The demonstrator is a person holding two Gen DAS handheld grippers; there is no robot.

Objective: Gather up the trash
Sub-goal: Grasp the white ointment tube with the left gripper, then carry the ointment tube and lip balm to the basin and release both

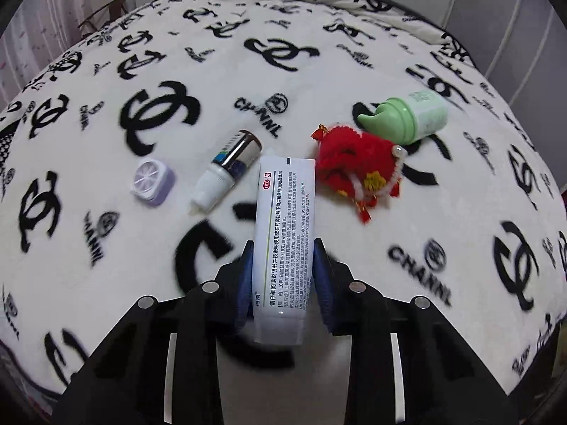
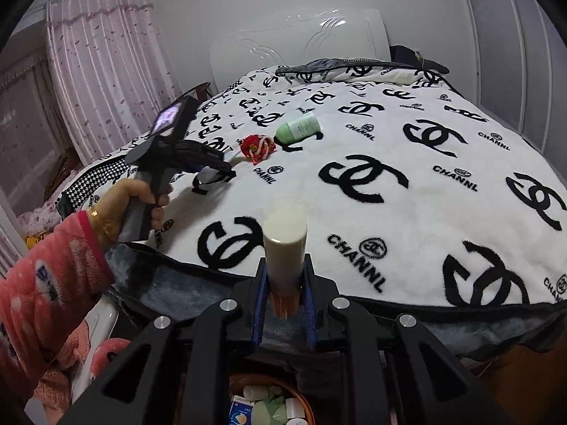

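Trash partly collected: bin (image 2: 262,403) at bottom center already holds several items. Left gripper (image 1: 283,258) pinches a white tube (image 1: 285,219); right gripper (image 2: 285,276) clamps a cream bottle (image 2: 285,244) above the bin. 4 items remain on the bed (image 1: 407,248), mid-frame.

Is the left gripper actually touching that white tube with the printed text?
Touching. In the left wrist view, both blue-padded fingers of the left gripper press against the sides of the white tube, lifting it off the blanket.
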